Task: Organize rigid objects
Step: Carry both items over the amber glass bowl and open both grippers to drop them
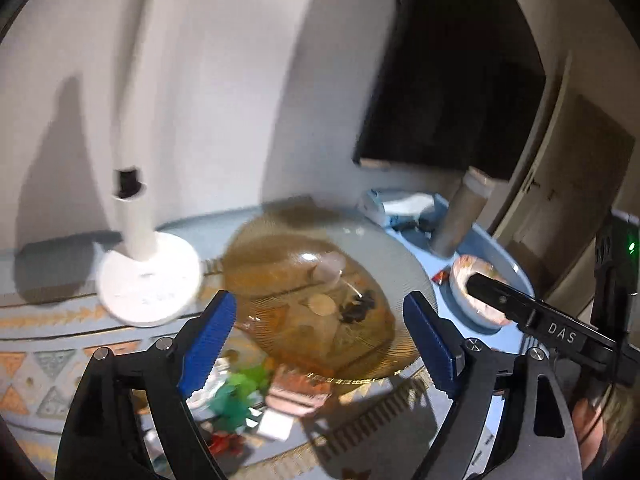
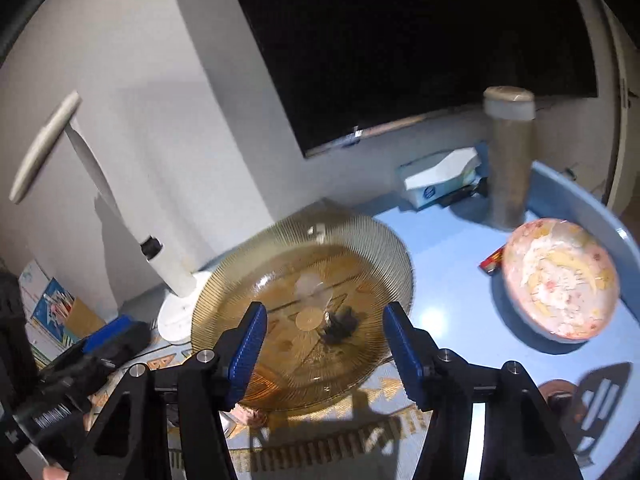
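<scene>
An amber ribbed glass bowl point(image 1: 320, 300) point(image 2: 304, 312) sits on the patterned tabletop, holding a coin-like disc point(image 2: 309, 318), a small dark object point(image 2: 340, 326) and a pale lump point(image 1: 330, 268). My left gripper point(image 1: 320, 344) is open, its blue pads on either side of the bowl's near rim, above it. My right gripper point(image 2: 324, 350) is open too, likewise straddling the bowl's near rim. A pink floral bowl point(image 2: 560, 280) point(image 1: 478, 292) sits to the right inside a blue tray point(image 2: 440, 248).
A white desk lamp point(image 1: 148, 272) point(image 2: 172, 272) stands left of the glass bowl. A tall brown canister point(image 2: 510, 156) and a white-blue box point(image 2: 440, 178) stand at the tray's back. Small green, red and pink items point(image 1: 240, 396) lie by the bowl's near side. Wall and dark screen behind.
</scene>
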A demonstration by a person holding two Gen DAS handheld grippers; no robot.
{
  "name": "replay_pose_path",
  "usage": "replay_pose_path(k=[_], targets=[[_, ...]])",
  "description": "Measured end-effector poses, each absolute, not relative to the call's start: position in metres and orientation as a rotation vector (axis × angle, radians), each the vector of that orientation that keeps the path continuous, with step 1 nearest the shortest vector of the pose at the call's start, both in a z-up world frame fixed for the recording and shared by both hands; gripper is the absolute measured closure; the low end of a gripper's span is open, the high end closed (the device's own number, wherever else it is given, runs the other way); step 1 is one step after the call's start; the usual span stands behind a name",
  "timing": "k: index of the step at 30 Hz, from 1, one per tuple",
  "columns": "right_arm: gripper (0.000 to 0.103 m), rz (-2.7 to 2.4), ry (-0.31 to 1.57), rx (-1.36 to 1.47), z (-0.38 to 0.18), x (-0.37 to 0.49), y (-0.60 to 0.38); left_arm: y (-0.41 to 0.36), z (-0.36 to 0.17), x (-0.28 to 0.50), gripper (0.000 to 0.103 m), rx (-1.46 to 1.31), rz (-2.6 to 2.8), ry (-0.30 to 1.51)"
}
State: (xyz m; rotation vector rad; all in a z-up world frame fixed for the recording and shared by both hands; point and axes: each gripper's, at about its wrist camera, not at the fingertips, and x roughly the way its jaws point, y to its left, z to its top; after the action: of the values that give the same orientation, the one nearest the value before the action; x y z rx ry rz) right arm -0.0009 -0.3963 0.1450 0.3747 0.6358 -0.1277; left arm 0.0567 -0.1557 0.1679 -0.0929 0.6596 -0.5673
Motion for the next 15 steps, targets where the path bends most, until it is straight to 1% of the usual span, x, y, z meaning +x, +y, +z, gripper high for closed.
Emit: replay_pose_path(k=[3, 8, 15], targets=[[0.044, -0.123, 0.595, 0.368, 0.166, -0.027, -0.386, -0.12, 0.19, 0.026, 0.018, -0.122, -0.538, 0.59], [0.044, -0.085, 0.547, 0.337, 0.199, -0.063, -0.349, -0.076, 0.224, -0.029, 0.018, -0.07, -0.434, 0.502], [0.042, -0.02, 0.495, 0.292, 0.228, -0.106, -0.285, -0.022, 0.262, -0.106, 0.018, -0.04, -0.351, 0.392]])
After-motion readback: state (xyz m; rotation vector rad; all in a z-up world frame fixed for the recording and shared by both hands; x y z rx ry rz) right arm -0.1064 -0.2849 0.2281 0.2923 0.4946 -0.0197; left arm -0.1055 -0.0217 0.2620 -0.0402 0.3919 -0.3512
